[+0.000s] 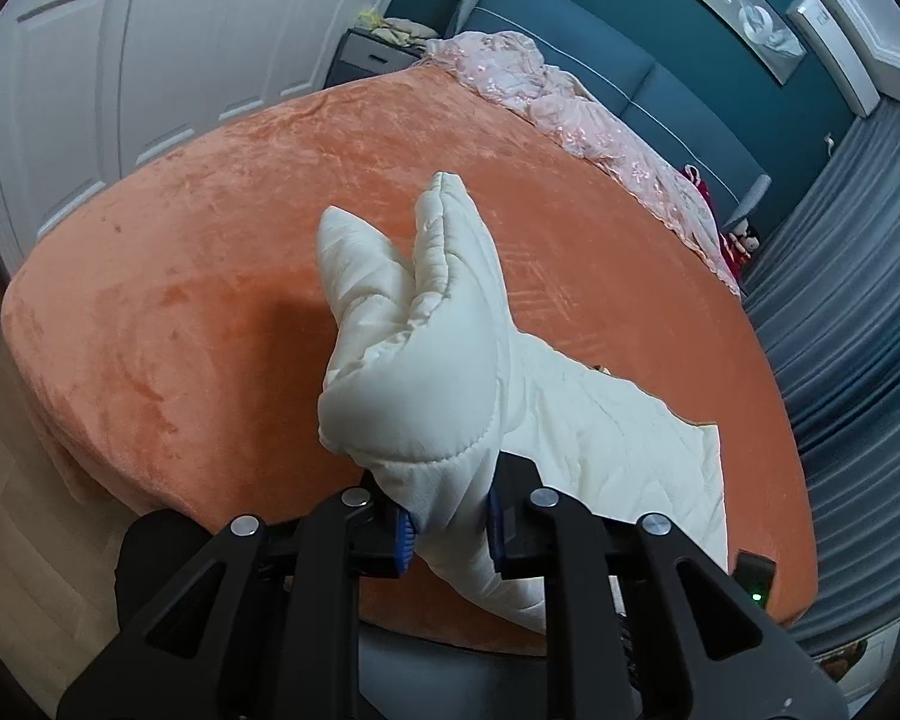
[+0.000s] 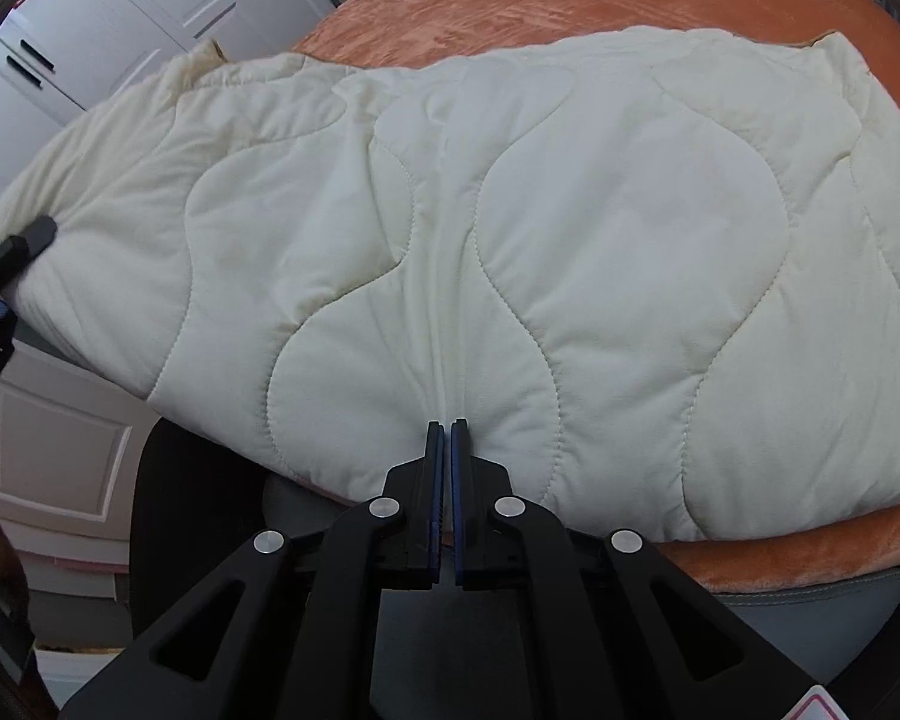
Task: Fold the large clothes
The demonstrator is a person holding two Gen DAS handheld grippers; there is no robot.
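A bedroom, and one big bed [image 1: 180, 300] under an orange plush cover fills most of it, with pale wood floor at its near left side. One cream quilt [image 2: 570, 240] is on it, thick and stitched in wavy lines, lying across the near part of the bed with its near hem close to the bed's edge.

Two grippers are at work. The right gripper [image 2: 447, 438] points down at that near hem, blue pads pressed together with a pinch of quilt between their tips, and creases run up from the bite. The left gripper [image 1: 447, 531] is clamped on a bunched corner of the quilt, which stands up in front of it in two puffy lobes while the rest trails down to the right onto the cover. From the right camera that corner is lifted at the far left, out past the bed's edge.

Beyond the quilt the orange cover lies bare and wide, plenty of room. Farther back, one pink lacy bedspread [image 1: 570, 96] is heaped along the dark blue headboard [image 1: 660, 90]. White wardrobe doors [image 1: 150, 48] close the left side, and grey curtains [image 1: 858, 300] the right.
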